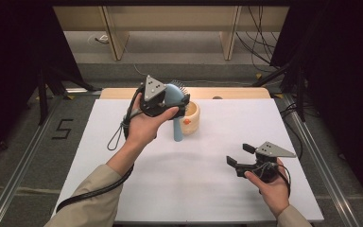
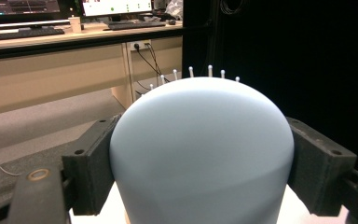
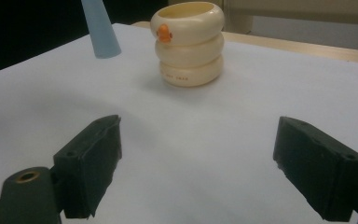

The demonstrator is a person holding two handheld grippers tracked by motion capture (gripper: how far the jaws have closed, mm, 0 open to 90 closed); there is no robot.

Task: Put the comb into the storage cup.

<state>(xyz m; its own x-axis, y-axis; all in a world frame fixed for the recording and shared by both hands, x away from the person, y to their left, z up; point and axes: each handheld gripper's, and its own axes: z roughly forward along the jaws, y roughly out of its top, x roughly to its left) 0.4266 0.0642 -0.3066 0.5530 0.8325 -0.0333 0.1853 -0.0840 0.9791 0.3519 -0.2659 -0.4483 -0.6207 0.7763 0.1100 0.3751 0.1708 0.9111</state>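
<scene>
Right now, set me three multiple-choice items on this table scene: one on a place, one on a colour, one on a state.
1. Where is the cream ribbed ring-stacked cup?
A. on the white table sheet
B. in the right tongs
C. on the floor

2. What colour is the plastic hairbrush?
A. red
B. pale blue
C. green

3. How do the right tongs stand?
A. shut on the cup
B. shut on the brush
C. open, nothing between them

Answers: 1 A, the cup stands on the sheet. 2 B, its rounded back is pale blue between the left tongs. 3 C, bare sheet shows between their jaws.
</scene>
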